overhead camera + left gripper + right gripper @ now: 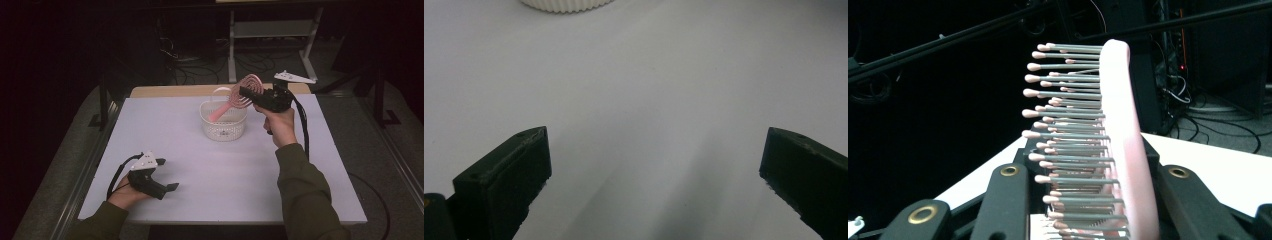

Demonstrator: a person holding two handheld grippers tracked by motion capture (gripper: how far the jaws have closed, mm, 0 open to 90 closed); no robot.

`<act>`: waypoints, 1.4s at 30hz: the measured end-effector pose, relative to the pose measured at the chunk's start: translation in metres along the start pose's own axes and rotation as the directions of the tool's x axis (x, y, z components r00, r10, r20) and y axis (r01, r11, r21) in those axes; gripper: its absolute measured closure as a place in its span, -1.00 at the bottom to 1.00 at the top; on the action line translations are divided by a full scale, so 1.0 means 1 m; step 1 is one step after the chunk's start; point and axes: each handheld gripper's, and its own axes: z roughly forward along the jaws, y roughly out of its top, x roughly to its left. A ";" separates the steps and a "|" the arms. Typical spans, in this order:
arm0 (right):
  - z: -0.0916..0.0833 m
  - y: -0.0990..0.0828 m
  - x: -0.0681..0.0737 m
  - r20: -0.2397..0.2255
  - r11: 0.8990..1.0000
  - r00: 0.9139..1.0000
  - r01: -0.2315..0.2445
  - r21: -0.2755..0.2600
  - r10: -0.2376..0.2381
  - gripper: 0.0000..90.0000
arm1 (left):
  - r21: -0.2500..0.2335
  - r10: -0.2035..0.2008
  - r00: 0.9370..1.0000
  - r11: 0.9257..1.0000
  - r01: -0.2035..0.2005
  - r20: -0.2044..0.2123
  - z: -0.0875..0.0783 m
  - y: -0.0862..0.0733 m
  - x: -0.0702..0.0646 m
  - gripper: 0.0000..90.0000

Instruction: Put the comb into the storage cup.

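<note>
While your right gripper (243,92) holds the pink hairbrush (240,96) clamped by its round head above the white basket (224,126), the risk lies in the long handle: it slants down into the basket's mouth, and a careless lowering could catch it on the rim and tip or shove the light basket across the tabletop (210,165), or twist the brush loose between the jaws. In the right gripper view the bristles (1068,125) stand sideways between the jaws, a springy hold that could slip. Your right hand (280,125) is raised at the far side, forearm reaching forward, gripper pointing left over the basket. Your left gripper (167,186) rests low near the front edge, jaws wide apart and empty.
</note>
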 end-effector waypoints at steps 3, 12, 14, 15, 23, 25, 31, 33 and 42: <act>0.004 -0.004 -0.002 0.008 1.000 1.000 -0.008 0.009 0.008 0.39 | 0.000 -0.002 1.000 1.000 0.002 -0.001 0.000 0.000 0.000 -1.00; 0.019 -0.013 -0.008 0.018 0.999 0.999 -0.031 0.028 0.030 0.39 | 0.000 -0.004 1.000 1.000 0.004 -0.001 0.000 0.000 0.000 -1.00; 0.021 -0.014 -0.009 0.024 0.999 0.999 -0.034 0.032 0.033 0.39 | 0.001 -0.004 1.000 1.000 0.004 -0.001 0.000 0.000 0.000 -1.00; 0.023 -0.015 -0.010 0.026 0.999 0.999 -0.035 0.034 0.034 0.39 | 0.000 -0.006 1.000 1.000 0.006 -0.001 0.000 0.000 0.000 -1.00; 0.034 -0.022 -0.011 0.040 0.998 0.998 -0.049 0.046 0.048 0.39 | 0.001 -0.003 1.000 1.000 0.003 -0.001 0.000 -0.001 0.000 -1.00; 0.036 -0.024 -0.012 0.044 0.997 0.998 -0.050 0.052 0.048 0.39 | -0.001 -0.003 1.000 1.000 0.003 -0.001 0.000 -0.001 0.000 -1.00; 0.042 -0.029 -0.013 0.050 0.996 0.997 -0.061 0.063 0.058 0.39 | -0.001 -0.003 1.000 1.000 0.003 0.002 0.000 -0.001 0.001 -1.00; 0.044 -0.030 -0.013 0.049 0.996 0.997 -0.065 0.065 0.062 0.38 | 0.000 -0.002 1.000 1.000 0.002 0.002 0.000 -0.001 0.001 -1.00; 0.050 -0.036 -0.014 0.064 0.995 0.996 -0.066 0.080 0.061 0.38 | 0.002 -0.004 1.000 1.000 0.004 0.006 0.000 -0.002 0.001 -1.00</act>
